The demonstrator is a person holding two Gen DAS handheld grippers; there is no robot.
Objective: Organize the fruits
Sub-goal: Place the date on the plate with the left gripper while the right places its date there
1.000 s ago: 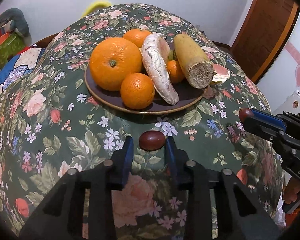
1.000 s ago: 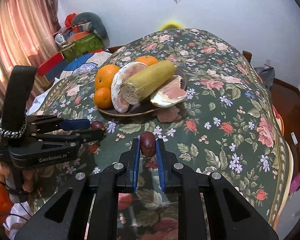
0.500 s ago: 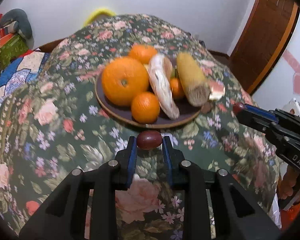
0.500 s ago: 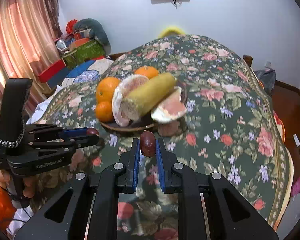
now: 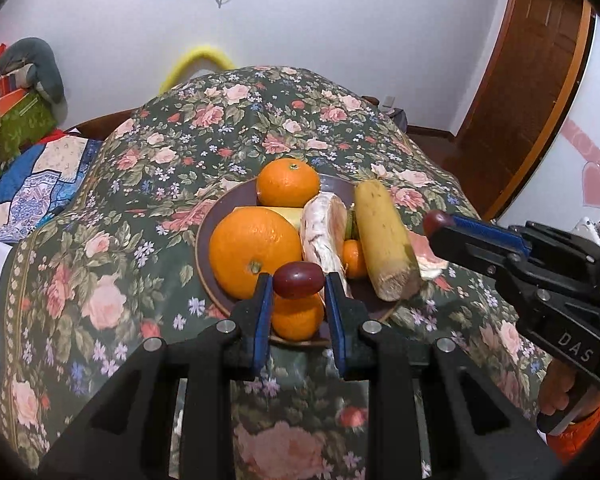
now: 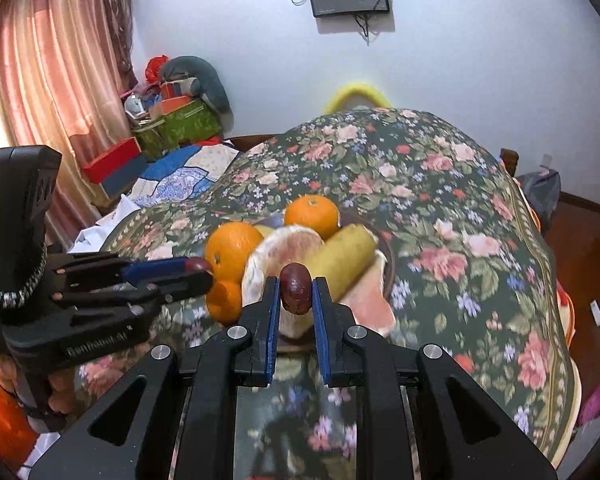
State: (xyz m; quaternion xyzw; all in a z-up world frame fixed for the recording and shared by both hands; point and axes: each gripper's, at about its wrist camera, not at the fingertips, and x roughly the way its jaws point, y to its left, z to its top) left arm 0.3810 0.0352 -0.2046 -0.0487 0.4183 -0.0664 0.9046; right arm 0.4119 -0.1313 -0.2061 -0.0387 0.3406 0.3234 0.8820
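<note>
Both pairs of jaws are clenched, each on a small dark red oval date: the left gripper (image 5: 298,286) grasps one date (image 5: 299,279) held sideways between its blue pads, and the right gripper (image 6: 296,294) grasps another date (image 6: 295,288) held upright. Both dates hang in the air above the near rim of the plate, clear of the fruit.

Desk (image 5: 148,184): covered by a dark green cloth printed with pink roses; it carries the plate near its middle.

Round dark brown plate (image 5: 206,226): holds all the other fruit, packed closely together.

Large orange (image 5: 255,251): sits at the plate's left side, touching the pomelo wedge.

Long yellow-skinned cut piece (image 5: 384,240): lies tilted on the plate's right side, its cut end toward the camera.

Peeled pomelo wedge (image 5: 324,236): lies between the large orange and the yellow piece.

Medium orange (image 5: 288,182): sits at the far side of the plate.

Small mandarin (image 5: 298,318): sits at the near rim, directly below the left date in the left wrist view.

Second pink pomelo piece (image 6: 370,300): lies at the plate's right edge.
</note>
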